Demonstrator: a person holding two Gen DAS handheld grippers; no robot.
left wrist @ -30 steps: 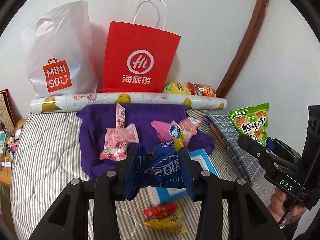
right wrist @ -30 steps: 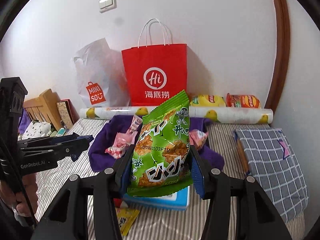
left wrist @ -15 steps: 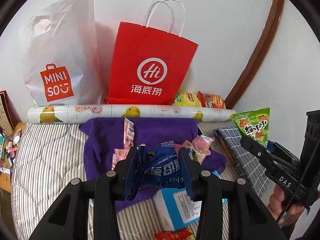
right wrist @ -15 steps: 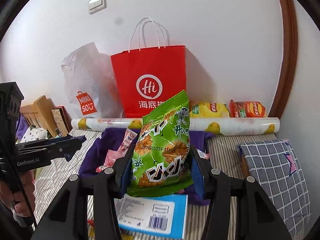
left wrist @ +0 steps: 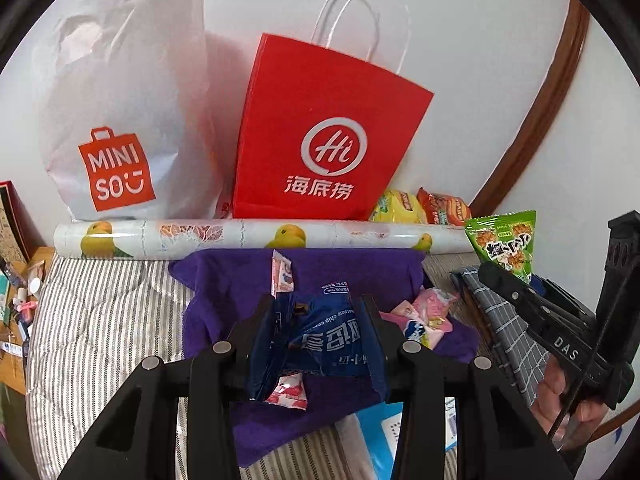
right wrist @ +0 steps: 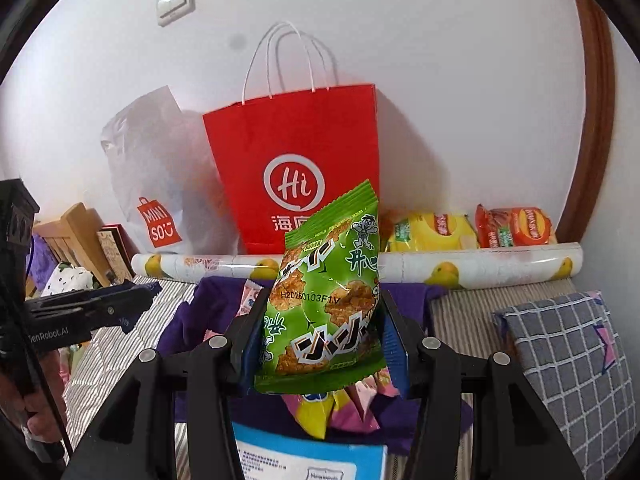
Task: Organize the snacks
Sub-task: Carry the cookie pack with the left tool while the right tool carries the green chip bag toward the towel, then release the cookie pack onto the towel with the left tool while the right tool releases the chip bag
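The green snack pack [right wrist: 324, 300] sits upright between the two fingers of the right claw [right wrist: 320, 336]. The claw is squeezed onto the pack's sides and holds it up in the air, above the purple cloth [right wrist: 192, 320] on the bed. The blue snack pack [left wrist: 320, 336] is pinched the same way in the left claw [left wrist: 316, 340], a bit crumpled, and it too hangs over the purple cloth [left wrist: 352, 268].

Both packs point toward the red paper bag [right wrist: 296, 160] that leans on the wall. My guess is that the snacks go in there, or next to the yellow pack [right wrist: 432, 232] and the orange pack [right wrist: 516, 228] lying behind the paper roll [right wrist: 500, 264].

To do this well, keep each squeeze soft but firm. These packs are puffy and full of air, so a hard pinch could pop them or crush the food. Lift each pack high enough to clear the roll and the top edge of the red bag. The bag is thin paper and only leans, so a bump could knock it over. Put one pack in first, then the other, so the two claws do not bang together. Let go only when the pack is right over the opening.

Small pink candies [left wrist: 428, 312] lie on the cloth near the blue box [right wrist: 312, 464], and the white shop bag [left wrist: 120, 120] stands just beside the red bag [left wrist: 324, 132].
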